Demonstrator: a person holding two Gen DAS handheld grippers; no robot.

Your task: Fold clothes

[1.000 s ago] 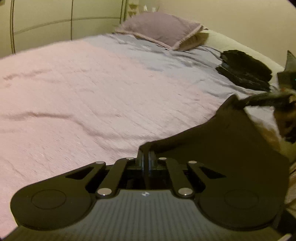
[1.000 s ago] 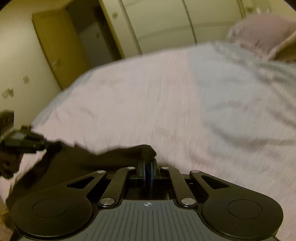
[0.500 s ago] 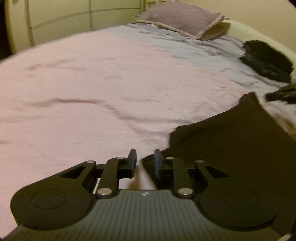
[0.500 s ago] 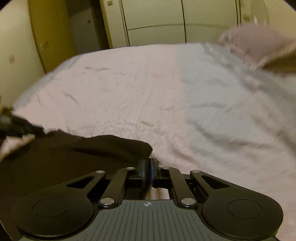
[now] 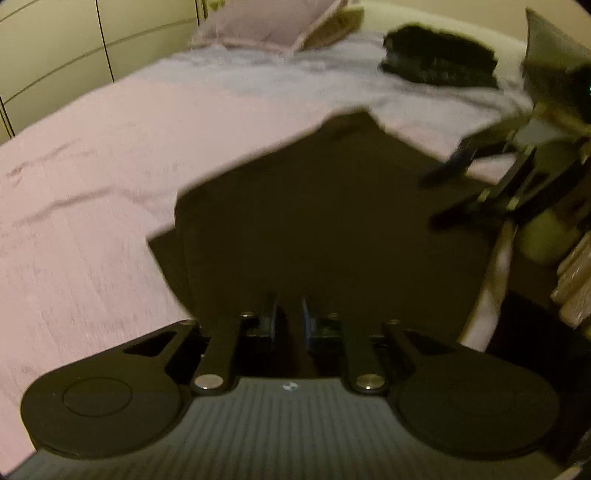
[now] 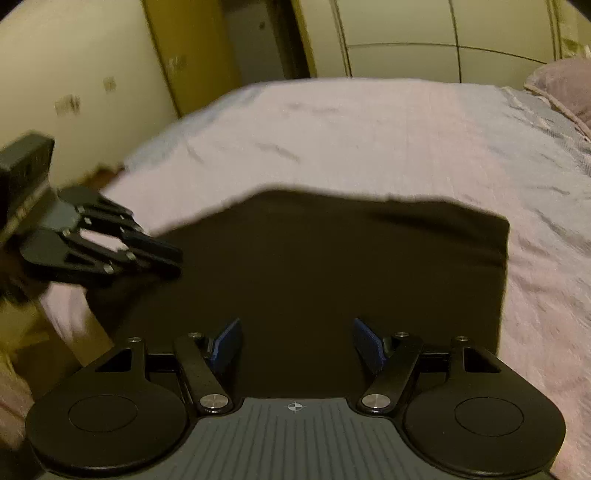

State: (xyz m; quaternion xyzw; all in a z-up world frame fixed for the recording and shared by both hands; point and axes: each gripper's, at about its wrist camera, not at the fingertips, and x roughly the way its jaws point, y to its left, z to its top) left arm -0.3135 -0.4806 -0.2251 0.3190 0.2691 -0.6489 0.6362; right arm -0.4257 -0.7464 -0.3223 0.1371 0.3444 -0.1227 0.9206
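Both empty, right gripper [image 6: 295,343] wide and left gripper [image 5: 289,319] narrow, above dark cloth [image 6: 314,266] ahead: risk of pinching one layer, skewing fold.

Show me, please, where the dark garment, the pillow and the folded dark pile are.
dark garment [image 6: 332,258]: right wrist view, middle of its flat top.
pillow [image 5: 266,22]: left wrist view, its face.
folded dark pile [image 5: 439,55]: left wrist view, its top.

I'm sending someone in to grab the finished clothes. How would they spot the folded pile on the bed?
Start at the bed with its pink and pale blue cover and look toward the pillow at its head. The folded pile sits beside that pillow on the pale blue part. Unlike the flat dark garment spread at the near edge, it is a small thick stack.
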